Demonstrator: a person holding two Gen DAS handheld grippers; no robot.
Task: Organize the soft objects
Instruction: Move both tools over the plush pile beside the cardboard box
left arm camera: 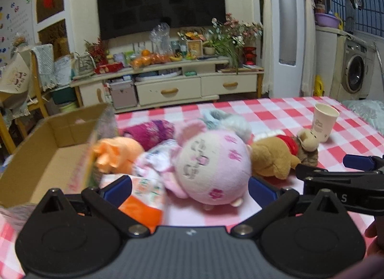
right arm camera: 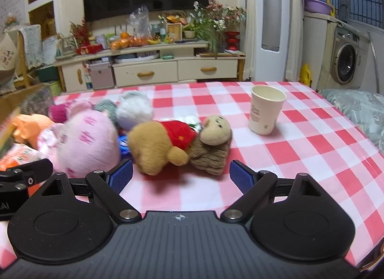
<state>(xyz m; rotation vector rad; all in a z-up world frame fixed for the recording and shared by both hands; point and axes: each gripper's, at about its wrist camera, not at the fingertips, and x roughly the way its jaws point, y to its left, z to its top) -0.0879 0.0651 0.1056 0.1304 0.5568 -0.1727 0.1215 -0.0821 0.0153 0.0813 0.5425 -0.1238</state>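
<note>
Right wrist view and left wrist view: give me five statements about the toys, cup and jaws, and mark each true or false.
1. The paper cup stands upright. True.
2. The right gripper is clamped on the brown bear. False: its jaws are open and short of the bear.
3. The bear wears a red top. True.
4. The pink plush lies inside the cardboard box. False: it lies on the checked tablecloth beside the box.
5. The left gripper has open jaws. True.

A table under a red-and-white checked tablecloth (right arm camera: pixel 300 149) carried a paper cup (right arm camera: pixel 265 113), a tan bear in a red shirt (right arm camera: pixel 163 145), a pink plush (left arm camera: pixel 213 170), an orange plush (left arm camera: pixel 115 152) and an open cardboard box (left arm camera: pixel 48 156) at its left edge.
</note>
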